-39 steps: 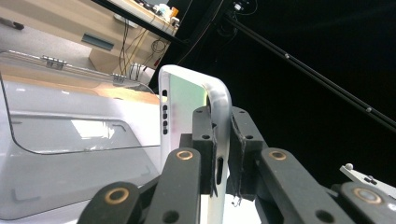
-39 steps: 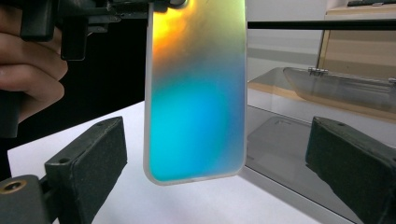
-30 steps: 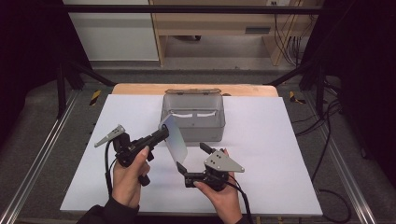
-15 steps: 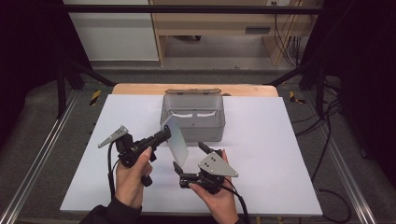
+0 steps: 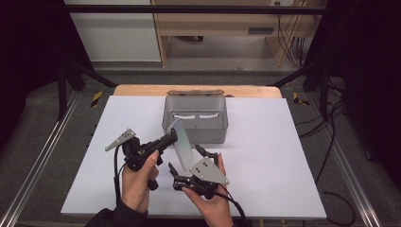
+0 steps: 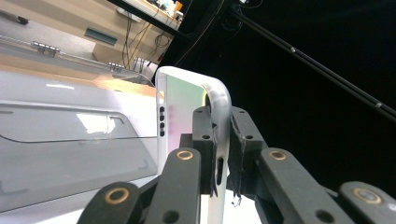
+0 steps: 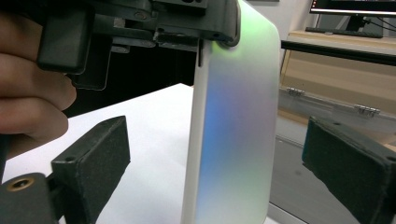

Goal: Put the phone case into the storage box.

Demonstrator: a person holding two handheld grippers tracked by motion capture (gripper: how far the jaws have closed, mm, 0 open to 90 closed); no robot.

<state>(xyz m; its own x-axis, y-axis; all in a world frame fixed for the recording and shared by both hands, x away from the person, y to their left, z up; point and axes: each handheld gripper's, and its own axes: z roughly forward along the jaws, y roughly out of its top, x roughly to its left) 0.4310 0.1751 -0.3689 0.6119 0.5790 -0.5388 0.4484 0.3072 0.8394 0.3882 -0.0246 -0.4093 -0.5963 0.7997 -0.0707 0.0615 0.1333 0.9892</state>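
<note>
A translucent white phone case with an iridescent sheen hangs above the table, upright and slightly tilted. My left gripper is shut on its upper edge; in the left gripper view the case sits pinched between the pads of my left gripper. My right gripper is open just below and to the right. In the right gripper view the case stands between the wide-apart pads of my right gripper, touching neither. The left gripper clamps the case's top there.
A grey translucent lidded box stands on the white table sheet just behind the case, and shows as the box in the left gripper view. A wooden table edge runs behind it. Metal rails flank both sides.
My right gripper has shifted a little left, bringing its open jaws around the lower part of the case. The left gripper and the case have stayed in place.
</note>
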